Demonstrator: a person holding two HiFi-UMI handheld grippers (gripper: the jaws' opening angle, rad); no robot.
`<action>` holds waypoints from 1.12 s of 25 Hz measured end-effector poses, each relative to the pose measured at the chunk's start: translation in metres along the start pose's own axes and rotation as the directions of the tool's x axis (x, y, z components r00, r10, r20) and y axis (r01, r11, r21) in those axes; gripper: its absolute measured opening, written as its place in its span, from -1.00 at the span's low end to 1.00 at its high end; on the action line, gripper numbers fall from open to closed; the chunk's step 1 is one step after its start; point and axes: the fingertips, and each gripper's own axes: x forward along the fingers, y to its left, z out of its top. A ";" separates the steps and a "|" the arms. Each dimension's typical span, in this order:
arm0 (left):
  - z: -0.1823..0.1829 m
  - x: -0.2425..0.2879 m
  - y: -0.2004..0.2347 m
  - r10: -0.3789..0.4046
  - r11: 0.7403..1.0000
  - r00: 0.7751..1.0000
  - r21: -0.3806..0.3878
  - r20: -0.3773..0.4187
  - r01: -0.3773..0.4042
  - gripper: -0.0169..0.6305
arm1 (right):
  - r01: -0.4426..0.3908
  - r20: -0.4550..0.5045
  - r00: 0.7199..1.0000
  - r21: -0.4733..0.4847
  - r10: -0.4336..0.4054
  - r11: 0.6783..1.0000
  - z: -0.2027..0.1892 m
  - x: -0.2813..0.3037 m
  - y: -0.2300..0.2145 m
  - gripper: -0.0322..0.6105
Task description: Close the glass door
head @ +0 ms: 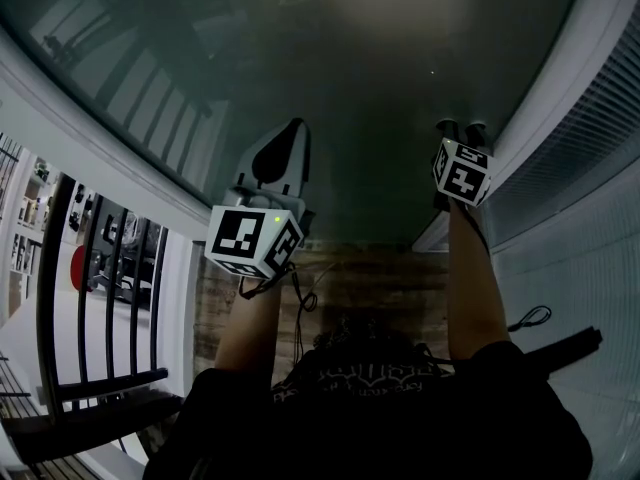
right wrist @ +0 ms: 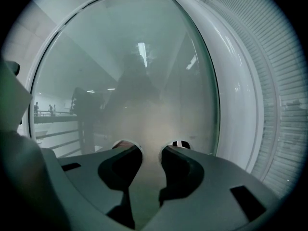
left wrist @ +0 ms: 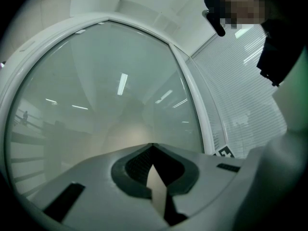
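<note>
The glass door (head: 350,58) fills the space in front of me, a frosted pane in a white frame (head: 110,143). My left gripper (head: 296,126) points at the pane's lower middle, its jaws meeting at the tip with nothing between them. In the left gripper view the left gripper (left wrist: 152,146) faces the glass door (left wrist: 101,105). My right gripper (head: 461,128) is held near the door's right edge, open and empty. In the right gripper view the right gripper (right wrist: 151,148) sits very close to the glass door (right wrist: 139,81), where faint reflections of its fingertips show; contact cannot be told.
A white slatted wall (head: 600,178) runs along the right, beside the white door frame (right wrist: 240,95). A black railing (head: 100,298) stands at the left. Wooden floor (head: 390,268) lies under the door's lower edge. The person's arms and dark shirt fill the bottom.
</note>
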 end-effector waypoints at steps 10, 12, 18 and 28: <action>0.006 -0.004 -0.014 -0.001 1.000 1.000 0.004 0.020 0.001 -0.94 | 0.002 0.005 1.000 -0.042 -0.002 0.999 -0.004 -0.028 -0.004 -0.51; 0.007 -0.005 -0.017 0.000 1.000 1.000 0.000 0.024 0.000 -0.94 | -0.005 0.018 1.000 -0.033 0.006 0.999 -0.005 -0.040 -0.007 -0.51; 0.012 -0.004 -0.034 -0.011 1.000 0.999 0.000 0.033 0.011 -0.94 | -0.036 0.111 0.993 -0.046 0.041 0.998 0.018 -0.070 -0.011 -0.87; 0.021 -0.011 -0.050 0.025 1.000 0.999 -0.008 0.040 -0.024 -0.94 | -0.199 0.228 0.950 -0.085 0.214 0.976 0.070 -0.106 0.010 -0.89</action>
